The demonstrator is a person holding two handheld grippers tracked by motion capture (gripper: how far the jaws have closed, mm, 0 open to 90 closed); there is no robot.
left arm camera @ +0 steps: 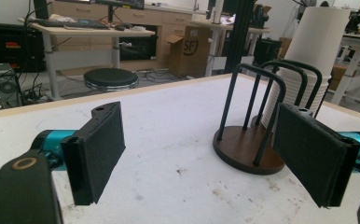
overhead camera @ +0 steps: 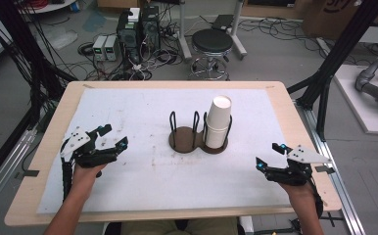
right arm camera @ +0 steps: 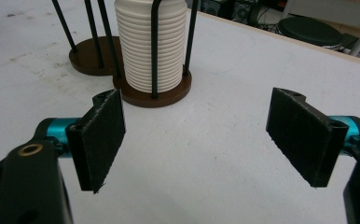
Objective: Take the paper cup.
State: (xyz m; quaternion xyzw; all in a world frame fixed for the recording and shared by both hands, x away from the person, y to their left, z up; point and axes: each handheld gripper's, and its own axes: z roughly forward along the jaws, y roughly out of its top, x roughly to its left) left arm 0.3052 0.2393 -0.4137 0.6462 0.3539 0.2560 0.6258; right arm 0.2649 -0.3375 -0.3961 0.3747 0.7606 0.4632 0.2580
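Note:
A brown two-ring cup holder [overhead camera: 183,139] with black wire posts stands mid-table on the white mat [overhead camera: 153,171]. Its left ring is empty and its right ring holds a tall stack of white paper cups [overhead camera: 219,120]. My left gripper [overhead camera: 113,136] rests open at the mat's left, apart from the holder. My right gripper [overhead camera: 269,155] is open at the right front. In the left gripper view, the holder [left arm camera: 248,149] and cups [left arm camera: 315,46] stand ahead of the open gripper [left arm camera: 206,154]. In the right gripper view, the cup stack [right arm camera: 145,46] stands beyond the open gripper [right arm camera: 201,140], with nothing between the pads.
The wooden table edge [overhead camera: 55,147] frames the mat. Behind the table stand a black stool [overhead camera: 211,41] and electronics boxes [overhead camera: 138,29] with loose cables on the floor. A black frame post [overhead camera: 324,98] rises at the table's right.

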